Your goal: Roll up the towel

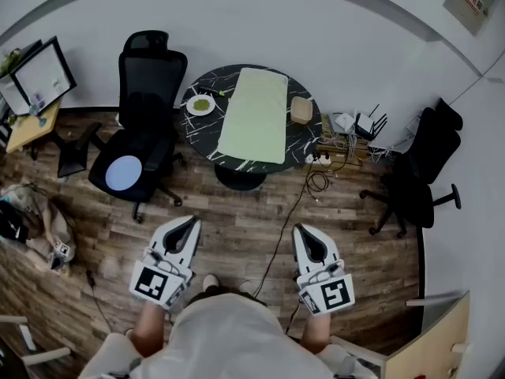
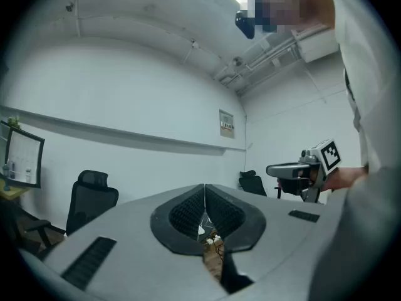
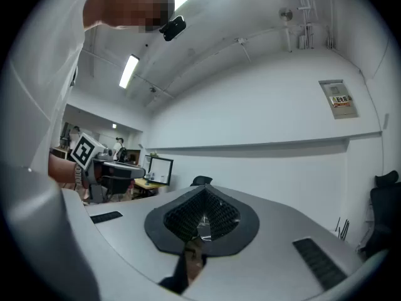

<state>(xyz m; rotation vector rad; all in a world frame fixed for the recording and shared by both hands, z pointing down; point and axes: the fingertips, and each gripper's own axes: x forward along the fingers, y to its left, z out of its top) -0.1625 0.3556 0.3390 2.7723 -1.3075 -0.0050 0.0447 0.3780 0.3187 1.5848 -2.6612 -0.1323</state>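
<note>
on round black marbled table (image 1: 301,141) | flat rectangular pale-green towel (image 1: 254,115)

One round table (image 1: 300,142); one towel (image 1: 256,115); one plate (image 1: 200,106); one box (image 1: 301,110); two black office chairs (image 1: 146,125) (image 1: 417,181); one monitor (image 1: 43,76); two grippers: left gripper (image 1: 192,223), right gripper (image 1: 301,230).

Noting soft matt cloth on the green towel (image 1: 254,115), black white-veined stone-look top on the table (image 1: 304,144), grained wood planks across the floor (image 1: 229,227), black mesh on the chair (image 1: 150,85), smooth matt grey plastic on the left gripper (image 1: 192,222) and right gripper (image 1: 300,229).
</note>
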